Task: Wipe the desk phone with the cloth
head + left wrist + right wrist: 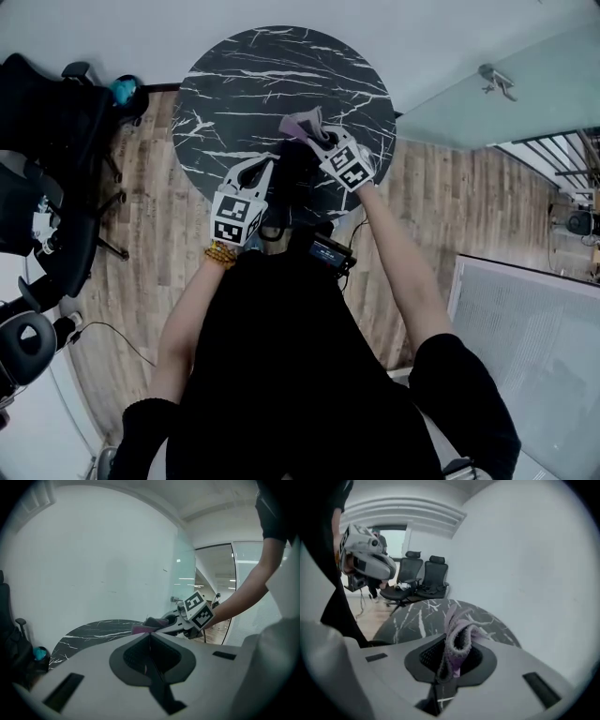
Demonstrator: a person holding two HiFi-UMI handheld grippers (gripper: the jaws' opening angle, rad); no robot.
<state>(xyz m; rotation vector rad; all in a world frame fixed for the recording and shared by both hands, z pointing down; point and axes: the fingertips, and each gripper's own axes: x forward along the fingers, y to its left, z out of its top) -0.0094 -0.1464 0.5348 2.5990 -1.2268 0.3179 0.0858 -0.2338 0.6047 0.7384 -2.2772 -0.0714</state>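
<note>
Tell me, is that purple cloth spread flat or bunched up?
Bunched up: the cloth is pinched in the right hand-held gripper, its folds sticking up crumpled above the marble table.

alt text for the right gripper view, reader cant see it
The right gripper is shut on a bunched purple cloth, with a round black marbled table beyond it. The left gripper shows at upper left, with office chairs behind.
</note>
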